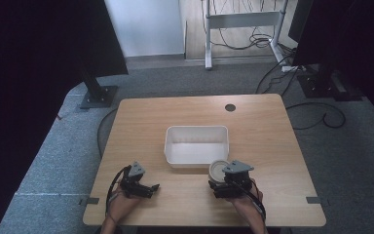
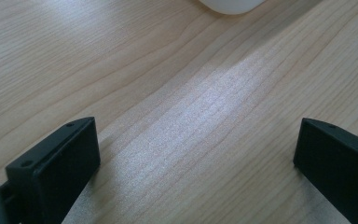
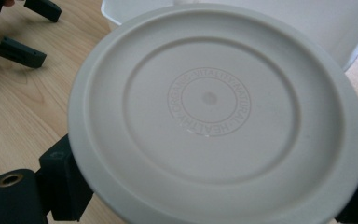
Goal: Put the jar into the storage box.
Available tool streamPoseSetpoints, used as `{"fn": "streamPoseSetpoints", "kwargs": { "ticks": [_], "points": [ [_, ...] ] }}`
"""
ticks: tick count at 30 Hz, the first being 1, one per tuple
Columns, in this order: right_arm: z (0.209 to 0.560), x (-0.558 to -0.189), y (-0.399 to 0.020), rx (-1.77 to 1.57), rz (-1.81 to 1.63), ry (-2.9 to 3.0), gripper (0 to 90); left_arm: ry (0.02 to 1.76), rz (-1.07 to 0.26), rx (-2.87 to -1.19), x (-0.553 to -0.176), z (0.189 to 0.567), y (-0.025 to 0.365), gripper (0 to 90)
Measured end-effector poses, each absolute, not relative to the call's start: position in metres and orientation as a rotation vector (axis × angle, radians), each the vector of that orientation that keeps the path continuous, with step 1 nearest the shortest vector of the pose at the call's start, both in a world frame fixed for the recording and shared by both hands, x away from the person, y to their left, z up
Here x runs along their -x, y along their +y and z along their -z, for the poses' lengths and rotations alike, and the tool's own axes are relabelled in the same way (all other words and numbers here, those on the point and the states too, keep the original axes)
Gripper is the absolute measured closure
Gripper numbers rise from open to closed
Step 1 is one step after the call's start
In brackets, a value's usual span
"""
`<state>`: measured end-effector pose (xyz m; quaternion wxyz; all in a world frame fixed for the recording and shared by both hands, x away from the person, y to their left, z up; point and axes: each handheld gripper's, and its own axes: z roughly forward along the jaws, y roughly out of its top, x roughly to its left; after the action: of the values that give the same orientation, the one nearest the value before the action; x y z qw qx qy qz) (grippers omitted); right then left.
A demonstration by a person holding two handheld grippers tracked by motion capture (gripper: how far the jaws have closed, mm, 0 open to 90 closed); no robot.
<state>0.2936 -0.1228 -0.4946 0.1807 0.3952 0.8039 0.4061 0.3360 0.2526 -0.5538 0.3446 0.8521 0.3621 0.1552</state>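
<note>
The right gripper (image 1: 226, 181) is closed on a round white tub (image 3: 216, 116), its black jaws clamped on the sides below the lid rim, as the right gripper view shows at both bottom corners. The tub stands upright near the bench's front edge, right of centre, just in front of the white bin (image 1: 196, 145) and close to its front right corner. Gripping low on the body leaves the lid free and the tub level, which would suit a lift over the bin's wall; that is my reading of the work in hand. The lid bears raised ringed lettering: "ORGANIC VITALITY NATURAL HEALTHY" as far as I can make it out, round a small central dot.

The left gripper (image 1: 146, 187) rests low near the front left of the bench (image 1: 141, 117), jaws spread wide with bare wood between them in its own view, holding nothing. It sits well apart from the tub, and seems parked out of the way. The bin lies open-topped at mid-bench and looks empty, with a corner of it at the top of the left gripper view (image 2: 233, 5)
</note>
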Motion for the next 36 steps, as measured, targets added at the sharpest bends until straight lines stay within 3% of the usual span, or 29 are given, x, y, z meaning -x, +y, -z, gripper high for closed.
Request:
{"fn": "streamPoseSetpoints", "kwargs": {
  "ticks": [36],
  "points": [
    [0.482,-0.333,-0.093,-1.075,-1.152,2.279,9.5,0.942,-0.403,-2.213,-0.336,0.554,0.253,0.0]
  ]
}}
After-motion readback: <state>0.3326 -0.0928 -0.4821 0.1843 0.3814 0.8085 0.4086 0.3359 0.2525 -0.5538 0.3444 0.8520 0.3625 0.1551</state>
